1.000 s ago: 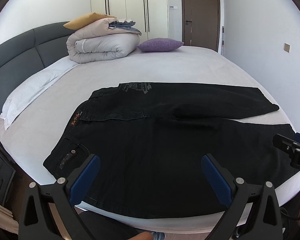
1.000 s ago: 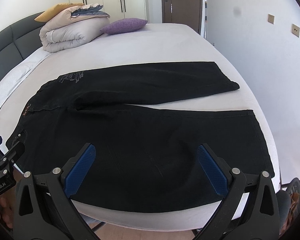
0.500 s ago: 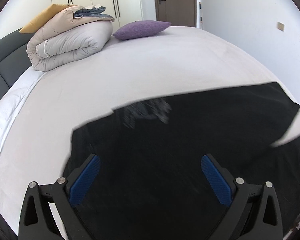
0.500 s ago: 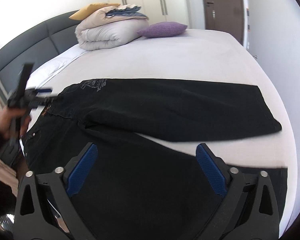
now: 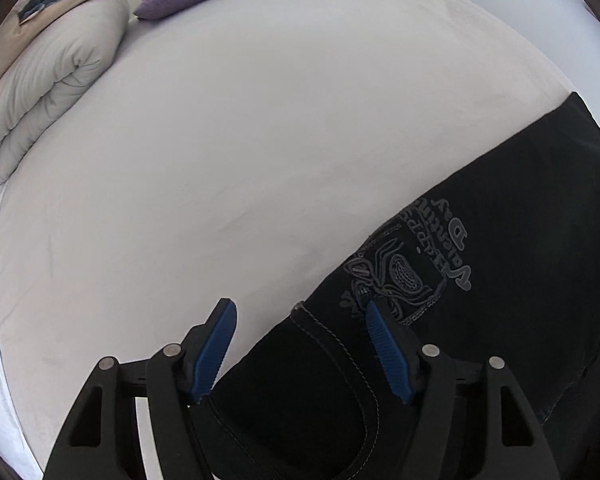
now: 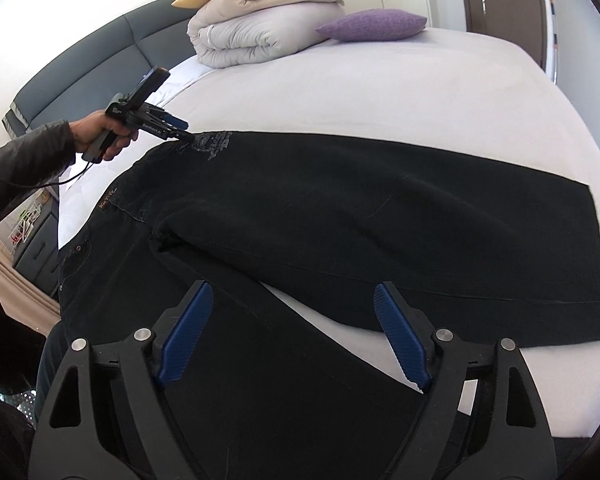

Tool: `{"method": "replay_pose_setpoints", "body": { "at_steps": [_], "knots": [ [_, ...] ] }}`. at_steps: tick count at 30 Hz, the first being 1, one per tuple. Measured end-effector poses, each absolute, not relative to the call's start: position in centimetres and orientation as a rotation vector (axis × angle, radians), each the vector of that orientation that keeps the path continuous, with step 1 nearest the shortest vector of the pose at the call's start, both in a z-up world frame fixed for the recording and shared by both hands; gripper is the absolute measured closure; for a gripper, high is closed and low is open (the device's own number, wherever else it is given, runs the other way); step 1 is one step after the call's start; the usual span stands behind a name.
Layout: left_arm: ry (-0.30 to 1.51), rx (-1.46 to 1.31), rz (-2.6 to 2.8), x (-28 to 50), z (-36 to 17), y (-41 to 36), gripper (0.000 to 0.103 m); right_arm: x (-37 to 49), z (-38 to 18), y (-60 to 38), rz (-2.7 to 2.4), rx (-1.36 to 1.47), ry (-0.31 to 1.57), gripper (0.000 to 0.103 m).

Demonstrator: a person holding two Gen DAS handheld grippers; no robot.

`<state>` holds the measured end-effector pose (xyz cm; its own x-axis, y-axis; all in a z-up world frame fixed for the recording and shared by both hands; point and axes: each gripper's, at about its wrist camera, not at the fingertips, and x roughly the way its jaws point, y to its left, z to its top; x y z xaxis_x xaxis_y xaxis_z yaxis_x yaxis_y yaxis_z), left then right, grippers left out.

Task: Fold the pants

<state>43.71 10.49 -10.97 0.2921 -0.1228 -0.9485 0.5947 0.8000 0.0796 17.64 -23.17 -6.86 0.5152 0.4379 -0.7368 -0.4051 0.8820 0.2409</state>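
- Left wrist view: the left gripper (image 5: 298,344) hangs low over the waistband corner of the black pants (image 5: 500,280), its 2 fingers spread about halfway and straddling that edge beside the printed logo (image 5: 412,264), gripping nothing; probably lining up a pinch.
- Right wrist view: the right gripper (image 6: 290,344) hovers wide apart and empty above the near leg, well away from the logo. The pants lie flat across the bed (image 6: 400,92), legs splayed in a V, ready for folding.

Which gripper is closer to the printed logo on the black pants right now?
Left. The left gripper is open at the waistband corner, right beside the printed logo. The right gripper hovers open over the pants between the legs, well away from the logo.
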Motion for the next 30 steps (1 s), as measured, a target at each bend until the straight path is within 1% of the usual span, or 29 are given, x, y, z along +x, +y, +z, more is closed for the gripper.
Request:
{"method": "replay_pose_setpoints", "body": {
  "at_steps": [5,9,10,11,12,13,14,15,17,20,22,25,30],
  "knots": [
    [1.262,0.432,-0.521,44.0,-13.4,11.3,0.031,17.9,-7.9,-21.0,0.538,0.019,0.912,0.020],
    [1.259,0.455,-0.514,43.8,-13.8,10.6,0.031,18.1,-7.7,-19.4,0.564,0.003,0.901,0.022],
    [1.259,0.453,-0.518,43.8,-13.7,10.4,0.037,18.2,-7.7,-19.1,0.570,-0.001,0.895,0.023],
    [1.258,0.439,-0.533,43.7,-13.6,10.3,0.047,18.2,-7.7,-18.9,0.575,-0.006,0.894,0.027],
    [1.253,0.428,-0.545,43.7,-13.3,10.2,0.054,18.4,-7.8,-18.6,0.578,-0.008,0.895,0.030],
    [1.244,0.423,-0.546,43.5,-13.1,10.1,0.076,18.7,-7.8,-18.3,0.585,-0.012,0.894,0.032],
    [1.236,0.411,-0.549,43.3,-12.8,10.1,0.086,19.2,-7.8,-17.8,0.591,-0.019,0.890,0.036],
    [1.222,0.409,-0.542,42.9,-12.4,10.1,0.088,19.5,-7.5,-17.3,0.597,-0.032,0.885,0.039],
    [1.178,0.435,-0.521,41.7,-11.8,9.8,0.091,20.5,-6.9,-16.5,0.608,-0.070,0.873,0.041],
    [1.076,0.440,-0.490,38.5,-10.1,9.7,0.092,22.5,-5.5,-14.4,0.630,-0.133,0.842,0.041],
    [1.000,0.439,-0.471,35.3,-9.4,9.5,0.092,24.2,-4.3,-12.6,0.647,-0.176,0.812,0.046],
    [0.892,0.464,-0.446,31.2,-7.5,8.9,0.092,27.0,-3.1,-10.0,0.672,-0.215,0.788,0.050],
    [0.782,0.463,-0.443,26.7,-6.4,9.3,0.092,30.6,-2.8,-4.3,0.700,-0.329,0.784,0.051]
  ]
}}
